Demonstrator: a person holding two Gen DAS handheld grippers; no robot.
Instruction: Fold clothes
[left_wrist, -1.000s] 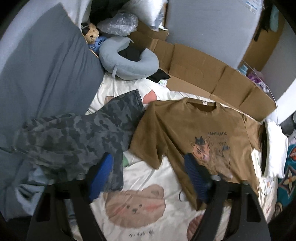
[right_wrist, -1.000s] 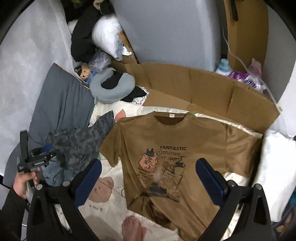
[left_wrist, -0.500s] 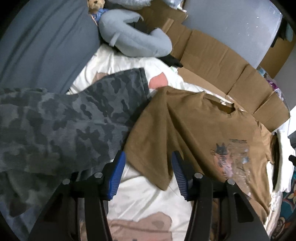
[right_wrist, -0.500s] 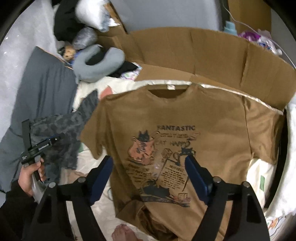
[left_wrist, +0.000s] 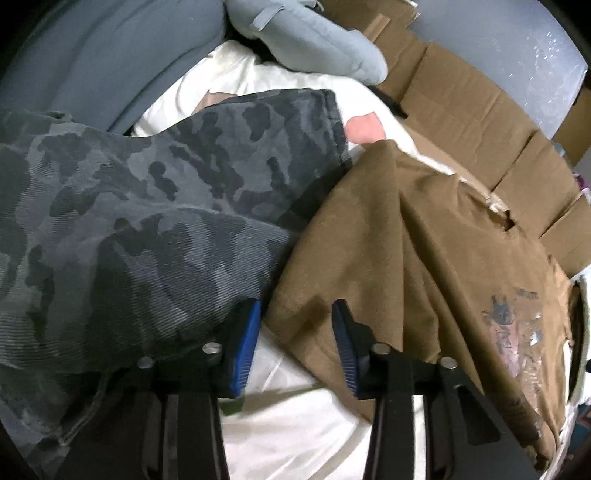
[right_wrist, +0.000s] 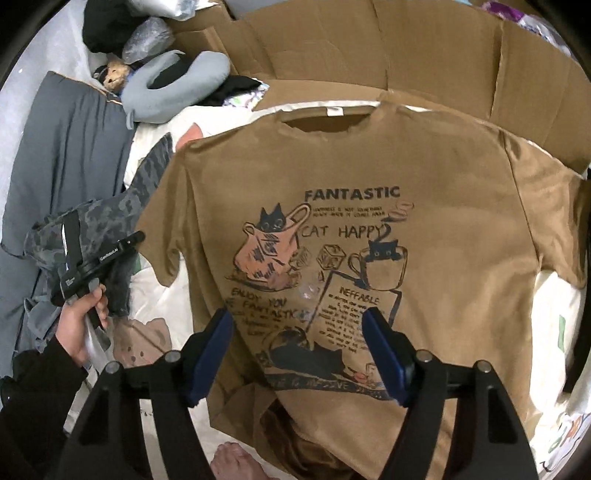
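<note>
Brown T-shirt (right_wrist: 369, 177) lies print-up, spread on the white bed sheet (left_wrist: 295, 424), camouflage garment (left_wrist: 147, 206) at its left sleeve. Left gripper (left_wrist: 295, 332): fingers closing, sleeve edge between them, pads not yet pressing. Right gripper (right_wrist: 297, 350): fingers closing but wide apart above the shirt's printed lower front, gripping nothing.

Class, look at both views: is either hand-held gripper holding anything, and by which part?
Nothing is held. The left hand-held gripper is closing around the brown T-shirt sleeve hem; the right hand-held gripper is closing above its print.
</note>
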